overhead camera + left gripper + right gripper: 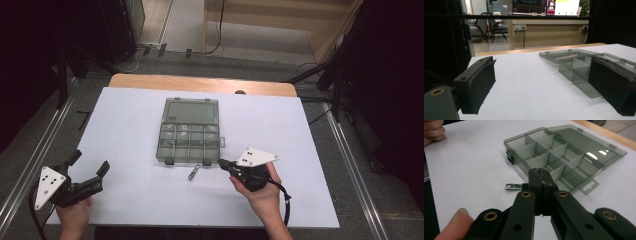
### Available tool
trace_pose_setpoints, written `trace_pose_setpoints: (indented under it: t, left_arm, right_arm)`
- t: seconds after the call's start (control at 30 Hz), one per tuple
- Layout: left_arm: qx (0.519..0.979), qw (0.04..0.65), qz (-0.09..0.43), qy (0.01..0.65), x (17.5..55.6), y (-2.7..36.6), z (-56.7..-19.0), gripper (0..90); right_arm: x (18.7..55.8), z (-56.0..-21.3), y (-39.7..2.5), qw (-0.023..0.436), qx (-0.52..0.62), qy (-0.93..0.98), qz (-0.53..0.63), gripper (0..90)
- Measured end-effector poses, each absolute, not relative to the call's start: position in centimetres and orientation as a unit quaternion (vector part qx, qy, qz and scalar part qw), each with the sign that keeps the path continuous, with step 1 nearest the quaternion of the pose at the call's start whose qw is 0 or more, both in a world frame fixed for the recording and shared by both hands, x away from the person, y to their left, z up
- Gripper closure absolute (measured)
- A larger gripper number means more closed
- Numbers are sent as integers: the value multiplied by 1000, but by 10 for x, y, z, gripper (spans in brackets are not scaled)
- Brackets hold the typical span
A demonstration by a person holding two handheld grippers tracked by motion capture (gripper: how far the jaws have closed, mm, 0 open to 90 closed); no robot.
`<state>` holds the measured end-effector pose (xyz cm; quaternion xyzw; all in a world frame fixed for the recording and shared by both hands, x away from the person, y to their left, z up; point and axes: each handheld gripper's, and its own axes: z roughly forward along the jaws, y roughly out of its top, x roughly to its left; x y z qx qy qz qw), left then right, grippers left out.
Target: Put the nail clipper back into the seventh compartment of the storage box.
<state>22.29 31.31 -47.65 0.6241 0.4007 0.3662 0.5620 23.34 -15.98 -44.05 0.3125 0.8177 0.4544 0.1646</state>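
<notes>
The organizer box lies open at the middle of the white table — smoky clear plastic, its lid folded flat toward the far edge and its divided compartments toward the person.

Going left to right in the high view: the left gripper sits at the near-left corner of the table, held in the left hand, well apart from the box. Its jaws stand wide open with nothing between them; in the left gripper view bare white table shows between the two black pads, and the box lies beyond the right-hand pad.

Next, a small metal piece lies on the table just in front of the box's near wall, between its two black latches.

Last, the right gripper — held in the right hand — points toward the box's near-right corner. In the right gripper view its jaws are pressed together and hold nothing; the metal piece lies just left of the tips, the box just beyond.
</notes>
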Motion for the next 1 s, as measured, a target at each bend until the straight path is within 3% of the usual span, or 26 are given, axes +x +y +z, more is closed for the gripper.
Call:
trace_pose_setpoints:
  t: [1.0]
  left_arm:
    - [626, 561, 370, 396, 222, 312, -476, 73]
  right_arm:
    - [278, -484, -84, 127, 240, 888, 370, 900]
